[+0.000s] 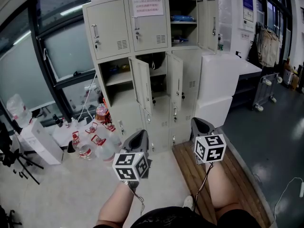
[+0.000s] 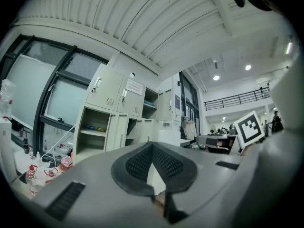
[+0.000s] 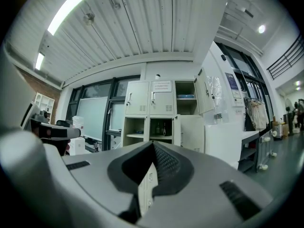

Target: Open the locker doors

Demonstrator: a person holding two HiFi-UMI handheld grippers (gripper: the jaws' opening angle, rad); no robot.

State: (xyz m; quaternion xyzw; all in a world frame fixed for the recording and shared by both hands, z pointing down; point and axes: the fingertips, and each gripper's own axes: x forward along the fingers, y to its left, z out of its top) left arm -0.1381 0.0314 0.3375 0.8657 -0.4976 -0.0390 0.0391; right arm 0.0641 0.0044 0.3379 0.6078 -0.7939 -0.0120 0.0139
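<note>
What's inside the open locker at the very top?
The top right locker holds a blue thing on its shelf. Its back corners are shadowed, so anything deeper is unseen.

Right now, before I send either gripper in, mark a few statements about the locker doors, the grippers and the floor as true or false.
1. The top-left door is closed. True.
2. The top-right door is closed. False: it stands open.
3. The right gripper grips a door handle. False: its jaws are together on nothing, short of the locker.
4. Bottles stand on the floor left of the locker. True.
5. The left gripper has its jaws wide apart. False: they are together and empty.
6. A paper notice is on the top-middle door. True.
</note>
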